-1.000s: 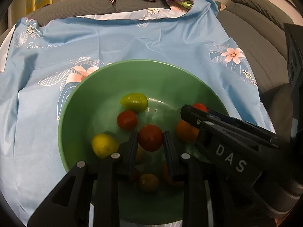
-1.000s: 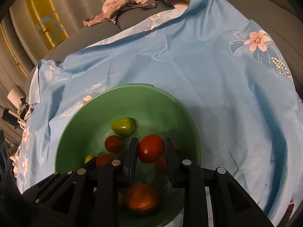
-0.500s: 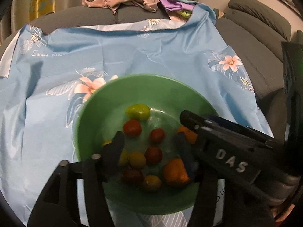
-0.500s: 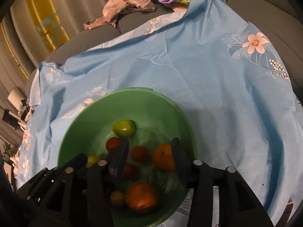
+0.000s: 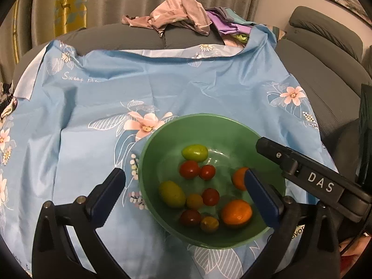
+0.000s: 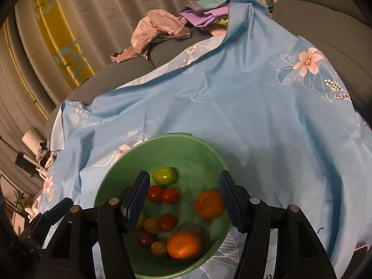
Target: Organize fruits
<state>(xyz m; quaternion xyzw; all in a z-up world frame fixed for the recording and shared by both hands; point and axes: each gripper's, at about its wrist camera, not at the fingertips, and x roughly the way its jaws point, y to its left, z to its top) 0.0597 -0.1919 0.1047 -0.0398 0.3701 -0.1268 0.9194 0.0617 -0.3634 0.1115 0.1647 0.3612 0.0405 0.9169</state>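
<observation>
A green bowl [image 5: 209, 116] [image 6: 172, 136] stands on the blue flowered cloth [image 5: 162, 81]. In it lie two oranges [image 5: 236, 212] [image 6: 209, 204], a green tomato [image 5: 194, 152] [image 6: 164, 176], several red tomatoes [image 5: 189, 169] [image 6: 170, 195] and a yellow-green one [image 5: 171, 193]. My left gripper [image 5: 183, 179] hovers above the bowl's left half, its jaws opening wide and holding nothing. Over the bowl's right half, my right gripper [image 6: 184, 181] has its jaws opening too, with the fruit lying loose far below them. The right gripper's finger [image 5: 302, 169] crosses the left wrist view.
The cloth [image 6: 255, 97] covers a grey sofa [image 5: 325, 53]. A heap of pink and purple clothes [image 5: 183, 14] [image 6: 160, 30] lies on the backrest. Curtains hang behind. Bare cloth stretches left of and beyond the bowl.
Each gripper was shut on a red tomato; both have let go, and the tomatoes now lie in the bowl. Both pairs of jaws spread apart and the grippers rose back from the bowl.
</observation>
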